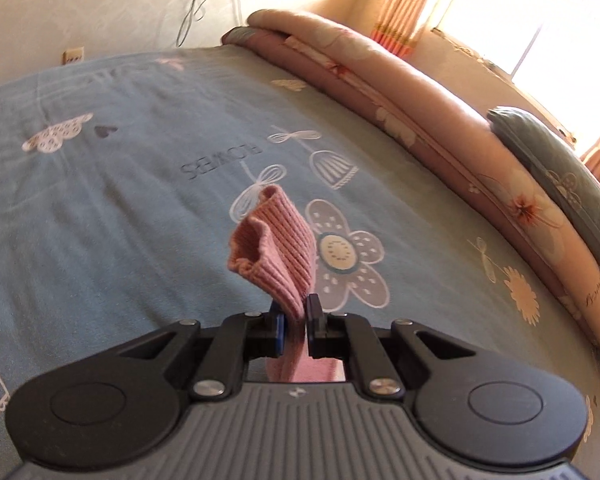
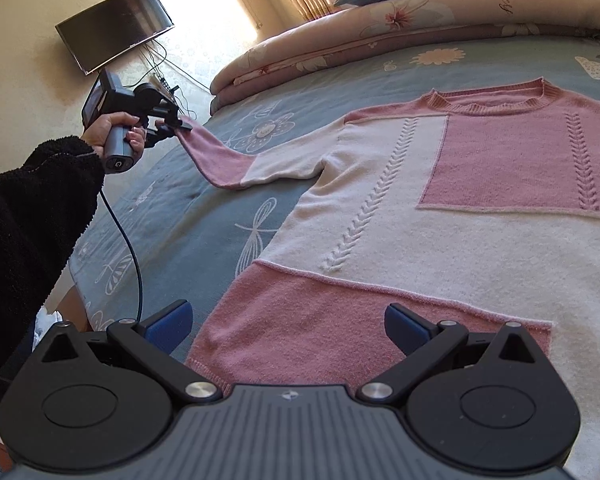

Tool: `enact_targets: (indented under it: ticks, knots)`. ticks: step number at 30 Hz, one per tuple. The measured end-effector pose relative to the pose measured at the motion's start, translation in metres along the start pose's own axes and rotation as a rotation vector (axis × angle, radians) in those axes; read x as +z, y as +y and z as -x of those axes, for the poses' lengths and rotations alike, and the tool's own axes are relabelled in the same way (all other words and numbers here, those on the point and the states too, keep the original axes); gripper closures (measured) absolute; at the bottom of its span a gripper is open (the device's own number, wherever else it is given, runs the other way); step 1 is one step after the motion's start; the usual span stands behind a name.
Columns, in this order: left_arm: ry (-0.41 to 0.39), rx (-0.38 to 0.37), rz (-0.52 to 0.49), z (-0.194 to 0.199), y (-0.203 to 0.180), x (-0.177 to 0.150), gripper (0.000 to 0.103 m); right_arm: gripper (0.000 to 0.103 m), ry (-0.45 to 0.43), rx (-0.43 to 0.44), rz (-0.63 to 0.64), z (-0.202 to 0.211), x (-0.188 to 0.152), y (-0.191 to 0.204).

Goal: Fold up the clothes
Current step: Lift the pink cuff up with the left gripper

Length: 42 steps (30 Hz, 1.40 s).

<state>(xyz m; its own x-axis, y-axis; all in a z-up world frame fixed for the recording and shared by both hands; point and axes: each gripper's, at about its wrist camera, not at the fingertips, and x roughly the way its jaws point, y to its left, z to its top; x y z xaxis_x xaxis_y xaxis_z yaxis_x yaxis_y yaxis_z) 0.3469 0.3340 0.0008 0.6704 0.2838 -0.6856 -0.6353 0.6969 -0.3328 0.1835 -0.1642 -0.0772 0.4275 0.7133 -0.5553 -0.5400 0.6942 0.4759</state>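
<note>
Right now your right gripper [image 2: 288,326] hangs with its jaws spread wide and empty, just above the pink hem of the sweater [image 2: 440,208], which lies flat and face up on the bed [image 2: 204,216], its neckline toward the folded quilt [image 2: 340,44] at the far edge. Farther out, your left gripper [image 2: 171,124] is clenched on the ribbed pink cuff [image 1: 274,248] and holds the sleeve [image 2: 228,164] raised off the bed near its left edge. To fold it well, carry that cuff across the chest in one smooth arc and keep the sleeve taut so it lands flat. You could pin the hem or the shoulder with the right gripper so the body does not drag. Let go only once the cuff rests on the sweater.
</note>
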Motion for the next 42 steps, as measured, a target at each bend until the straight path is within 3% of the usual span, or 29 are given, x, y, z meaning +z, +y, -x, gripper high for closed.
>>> enact_targets:
  ticks: [15,42]
  knots:
    - [-0.026,-0.064,-0.117,0.037,-0.080,-0.019,0.095,0.000,-0.045,0.008,-0.010,0.027,-0.008,-0.009]
    - [-0.003,-0.152,-0.229,0.070,-0.171,-0.055,0.095,0.000,-0.110,0.025,-0.018,0.055,-0.012,-0.017]
